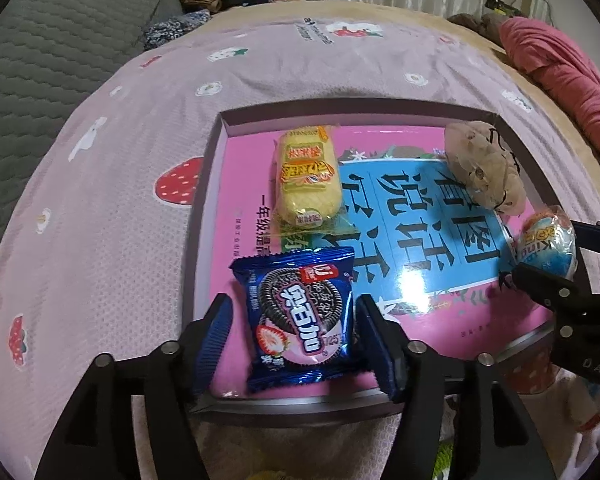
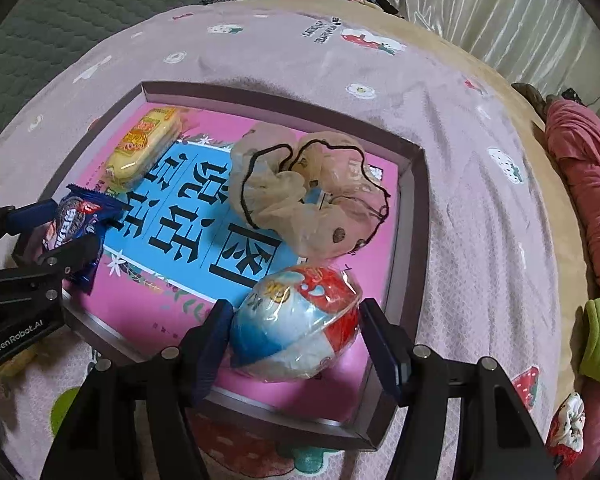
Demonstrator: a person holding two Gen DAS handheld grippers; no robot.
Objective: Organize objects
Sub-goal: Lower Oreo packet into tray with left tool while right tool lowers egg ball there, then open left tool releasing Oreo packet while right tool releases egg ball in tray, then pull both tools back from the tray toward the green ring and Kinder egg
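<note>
Placement into the shallow tray (image 1: 204,184) is judged to be the step in hand, on both sides at once. The tray is seen lying on a pink strawberry-print bedcover (image 1: 100,184), with a pink and blue book cover (image 1: 420,240) as its floor.

On the left, a blue cookie packet (image 1: 300,316) is framed by the left gripper (image 1: 296,340). It is laid flat at the near left corner of the tray, and the ribbed pads (image 1: 216,332) are seen standing off both of its side edges, so it is no longer pinched; the jaws are spread wider than the packet. It is taken as released.

On the right, a foil-wrapped toy egg (image 2: 300,320) is bracketed by the right gripper (image 2: 298,340). It is set near the tray's near right corner. The left finger is seen close against the wrapper, a sliver of gap is seen at the right finger; whether it is gripped or merely bracketed cannot be told for certain, though a loose hold is suggested.

Further back, a yellow cake packet (image 1: 306,176) and a beige scrunchie (image 2: 308,196) are already sitting in the tray, well apart from both grippers.

Next, a clean lift of the left gripper is called for, without the packet's crimped edges being snagged. The egg is round and may roll once freed, so a slow opening is advised.
</note>
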